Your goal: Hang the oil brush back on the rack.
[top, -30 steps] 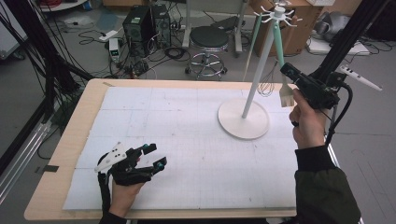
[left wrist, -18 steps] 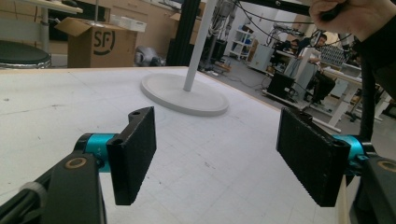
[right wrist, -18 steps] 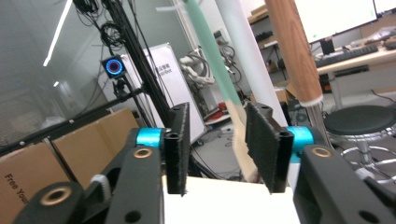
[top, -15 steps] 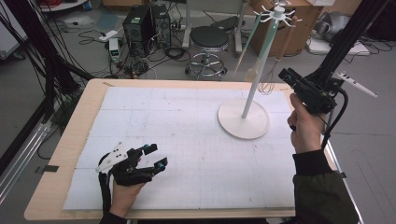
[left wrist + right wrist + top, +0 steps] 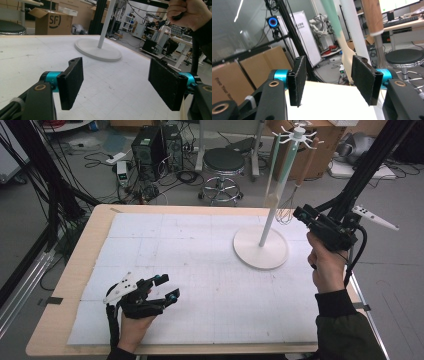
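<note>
A white utensil rack [image 5: 260,249] stands on the table's far right, its pole [image 5: 353,27] rising to hooks. From the hooks hang a green-handled spatula [image 5: 273,176] with a pale wooden blade [image 5: 348,57] and a wooden-handled whisk [image 5: 301,169]. My right gripper [image 5: 299,212] is raised just right of the whisk wires, open. Its jaws have just been opening, and nothing lies between the pads [image 5: 297,80]; the spatula blade hangs beyond them. My left gripper [image 5: 167,287] rests open at the front left, with bare mat between its pads [image 5: 71,82].
A white gridded mat [image 5: 200,250] covers the wooden table [image 5: 85,245]. Behind the far edge are a black stool [image 5: 223,162], a computer tower [image 5: 150,142] and cables. Black frame posts [image 5: 367,167] rise beside my right hand [image 5: 327,267].
The right gripper's jaws have opened and it has drawn slightly back from the hanging utensils. The spatula swung left and now hangs beside the pole. The left gripper has not moved.
</note>
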`<action>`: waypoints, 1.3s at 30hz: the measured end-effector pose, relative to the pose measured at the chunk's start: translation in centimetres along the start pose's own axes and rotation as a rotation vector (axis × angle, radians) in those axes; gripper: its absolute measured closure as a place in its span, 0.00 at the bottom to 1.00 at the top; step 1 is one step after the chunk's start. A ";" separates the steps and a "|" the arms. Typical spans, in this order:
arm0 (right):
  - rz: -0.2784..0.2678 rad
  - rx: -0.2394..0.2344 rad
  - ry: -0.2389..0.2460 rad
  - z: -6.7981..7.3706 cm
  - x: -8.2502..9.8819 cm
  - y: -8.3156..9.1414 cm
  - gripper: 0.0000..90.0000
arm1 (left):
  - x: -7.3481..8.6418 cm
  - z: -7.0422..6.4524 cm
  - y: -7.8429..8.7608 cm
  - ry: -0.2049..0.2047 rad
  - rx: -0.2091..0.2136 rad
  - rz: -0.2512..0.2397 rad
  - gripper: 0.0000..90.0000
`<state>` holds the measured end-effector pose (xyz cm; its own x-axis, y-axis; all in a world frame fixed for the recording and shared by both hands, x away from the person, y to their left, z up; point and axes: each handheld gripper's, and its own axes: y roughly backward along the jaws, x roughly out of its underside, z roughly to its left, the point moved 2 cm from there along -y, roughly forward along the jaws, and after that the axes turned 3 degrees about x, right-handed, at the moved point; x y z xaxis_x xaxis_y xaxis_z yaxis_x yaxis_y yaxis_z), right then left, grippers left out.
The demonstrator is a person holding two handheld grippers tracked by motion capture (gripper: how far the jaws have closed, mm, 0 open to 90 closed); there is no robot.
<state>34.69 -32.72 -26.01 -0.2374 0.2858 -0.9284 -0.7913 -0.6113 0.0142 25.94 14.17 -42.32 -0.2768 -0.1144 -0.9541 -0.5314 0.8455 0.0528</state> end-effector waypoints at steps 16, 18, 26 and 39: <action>0.059 -0.001 0.018 -0.2 2.0 0.3 0.45 | 0.0 -0.2 -0.1 -0.004 0.001 0.005 0.31; 0.065 0.003 0.016 -0.3 2.3 0.4 0.44 | 0.0 -0.1 -0.2 -0.004 0.002 0.002 0.31; 0.109 -0.007 0.020 -0.7 3.7 0.7 0.38 | 0.0 -0.2 -0.3 -0.004 0.002 0.005 0.31; 0.164 -0.025 0.060 -0.6 6.4 1.4 0.31 | 0.2 -0.1 -0.4 -0.001 0.002 0.015 0.31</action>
<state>32.39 -32.24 -32.13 -0.3276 0.1365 -0.9349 -0.7304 -0.6643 0.1589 25.99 13.74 -42.45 -0.2843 -0.1013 -0.9534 -0.5258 0.8480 0.0666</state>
